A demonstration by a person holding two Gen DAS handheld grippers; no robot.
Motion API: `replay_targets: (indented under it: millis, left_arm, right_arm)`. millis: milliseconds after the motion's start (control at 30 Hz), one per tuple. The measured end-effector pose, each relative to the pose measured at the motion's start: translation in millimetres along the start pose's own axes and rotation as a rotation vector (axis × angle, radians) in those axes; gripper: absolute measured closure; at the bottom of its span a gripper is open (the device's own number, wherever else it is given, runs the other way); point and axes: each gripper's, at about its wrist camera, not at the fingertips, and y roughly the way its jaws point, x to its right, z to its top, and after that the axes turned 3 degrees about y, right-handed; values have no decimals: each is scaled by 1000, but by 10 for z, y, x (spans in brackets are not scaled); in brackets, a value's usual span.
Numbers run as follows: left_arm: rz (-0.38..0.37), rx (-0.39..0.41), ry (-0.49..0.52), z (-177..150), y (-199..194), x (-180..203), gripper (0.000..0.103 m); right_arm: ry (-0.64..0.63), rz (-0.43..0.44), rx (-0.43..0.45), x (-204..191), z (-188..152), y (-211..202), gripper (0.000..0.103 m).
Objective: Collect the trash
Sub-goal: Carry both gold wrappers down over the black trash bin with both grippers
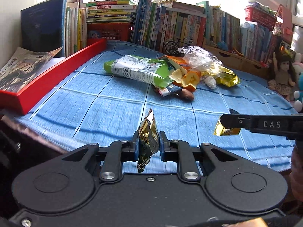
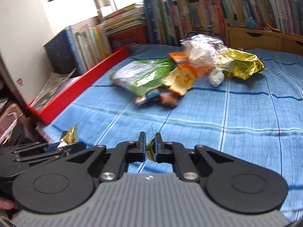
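My left gripper (image 1: 149, 134) is shut on a crumpled gold foil wrapper (image 1: 148, 143) that stands up between its blue pads, just above the blue checked cloth (image 1: 106, 109). My right gripper (image 2: 150, 135) is shut on a smaller gold foil scrap (image 2: 151, 151); in the left wrist view it comes in from the right as the right gripper (image 1: 223, 122) with the scrap (image 1: 226, 131) hanging below. A pile of trash lies further back: a green snack bag (image 1: 138, 70), orange peel (image 1: 191, 78), a clear plastic bag (image 1: 198, 58), a gold bag (image 1: 228, 76) and a white paper wad (image 1: 211, 82).
A long red box (image 1: 47, 79) with a magazine on it borders the cloth on the left. Rows of books (image 1: 180, 24) line the back, with a wooden drawer unit (image 1: 236, 58) and a doll (image 1: 284, 71) at the right. The left gripper (image 2: 56, 146) sits beside mine in the right wrist view.
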Motion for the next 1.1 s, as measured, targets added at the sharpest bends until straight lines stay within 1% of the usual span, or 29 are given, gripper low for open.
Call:
replay_targets:
  millis: [100,267,433,533,667,767,933,1100]
  left_arm:
    - [-3,0,-7,-96,-186,-21,84]
    - [15,7,9,-307,-506,-53,84]
    - [26,-41,-14,-644,-675,-178,84]
    - [56,-77,-6,-903,-709,-221,84]
    - [64,-171,-49,-1294,-581,-326,84]
    - [74,-227,-88,-1600,-425,-395,84]
    - [108,-328,-162,-2035,-41,-515,84]
    - [118,-427,-225,-2394,289,-620,84]
  right_arm:
    - [-17,27,-3,-82,-119,-132,91]
    - [-58,61,-17,-207,-314,-325,91]
    - [-83,95,-59,-282,-563,-388,91]
    - [-97,114,-97,-310,-742,-344,91]
    - [-100,136,-149,-333,-995,-191,91]
    - [-87,158,-188,-332,-1207,-19,91]
    - [-48,176,-280,-328,-1590,409,91]
    - [-1,169,-375,-286,-1978,865,90]
